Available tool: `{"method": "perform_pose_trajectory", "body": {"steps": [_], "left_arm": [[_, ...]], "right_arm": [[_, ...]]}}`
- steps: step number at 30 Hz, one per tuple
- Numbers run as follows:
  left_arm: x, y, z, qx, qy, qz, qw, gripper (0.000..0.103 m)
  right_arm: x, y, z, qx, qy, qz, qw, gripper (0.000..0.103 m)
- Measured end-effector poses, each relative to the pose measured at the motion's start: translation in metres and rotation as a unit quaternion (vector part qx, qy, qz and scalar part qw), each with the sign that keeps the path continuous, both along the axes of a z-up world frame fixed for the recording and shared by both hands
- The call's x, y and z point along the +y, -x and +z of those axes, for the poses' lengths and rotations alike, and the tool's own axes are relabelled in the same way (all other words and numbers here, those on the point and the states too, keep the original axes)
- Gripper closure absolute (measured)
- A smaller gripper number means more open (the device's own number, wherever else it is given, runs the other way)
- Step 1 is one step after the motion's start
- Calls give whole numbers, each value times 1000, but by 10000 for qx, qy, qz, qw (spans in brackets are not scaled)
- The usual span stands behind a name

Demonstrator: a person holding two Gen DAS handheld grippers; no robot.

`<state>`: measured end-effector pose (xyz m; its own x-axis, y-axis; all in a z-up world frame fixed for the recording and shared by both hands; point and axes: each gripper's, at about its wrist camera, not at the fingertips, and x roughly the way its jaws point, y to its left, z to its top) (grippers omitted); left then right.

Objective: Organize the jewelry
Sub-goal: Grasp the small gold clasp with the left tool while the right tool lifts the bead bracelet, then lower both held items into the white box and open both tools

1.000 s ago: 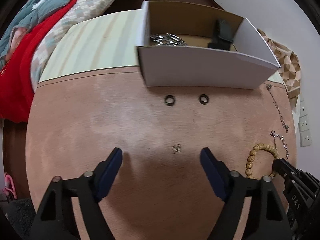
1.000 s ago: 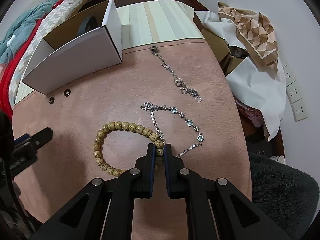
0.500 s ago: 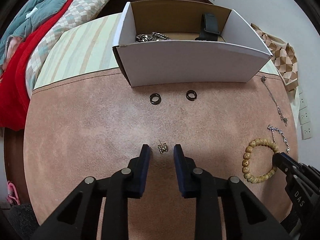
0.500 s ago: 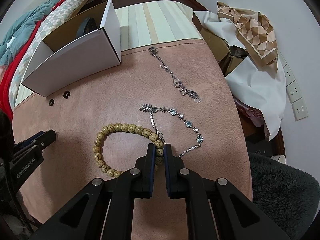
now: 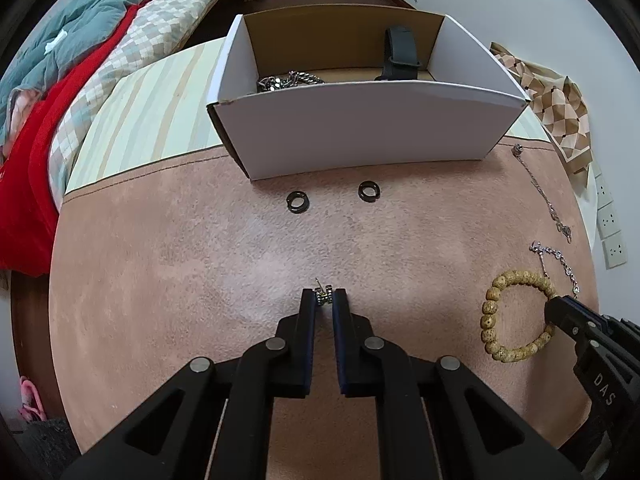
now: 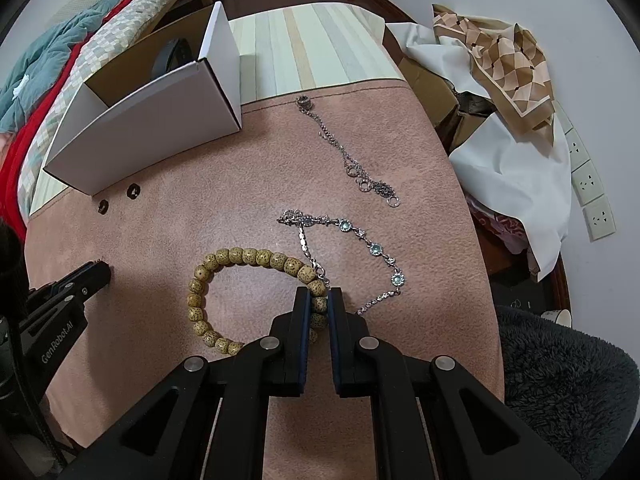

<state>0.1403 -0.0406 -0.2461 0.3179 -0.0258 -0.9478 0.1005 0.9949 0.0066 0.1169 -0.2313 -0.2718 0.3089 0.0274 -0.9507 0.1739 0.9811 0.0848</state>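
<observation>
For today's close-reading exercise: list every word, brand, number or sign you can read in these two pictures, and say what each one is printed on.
"DAS": on the black body of the right gripper, seen in the left wrist view; it may be cut off.
"GenRobot.AI": on the black body of the left gripper, seen in the right wrist view.
The white box, beaded bracelet and wall sockets show no readable text.

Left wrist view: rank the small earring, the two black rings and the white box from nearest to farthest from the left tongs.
1. Small earring, between the tips of the left tongs.
2. Black rings, left one and right one, ahead on the pink mat; too close to call.
3. White box, just behind the rings.
</observation>
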Motion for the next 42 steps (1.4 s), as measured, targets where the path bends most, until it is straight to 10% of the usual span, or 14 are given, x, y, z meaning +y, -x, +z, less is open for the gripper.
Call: {"method": "perform_pose_trajectory", "body": {"steps": [15, 31, 42], "left_arm": [[7, 8, 45, -516, 60, -96, 9986, 97], [34, -48, 158, -1301, 540, 96, 9900, 97], [51, -117, 111, -510, 795, 156, 9954, 97]], "right_arm": [[13, 3, 46, -509, -146, 158, 9985, 94], [33, -43, 209, -1956, -492, 777, 9764, 94], [65, -138, 189, -1526, -549, 1187, 9796, 94]]}}
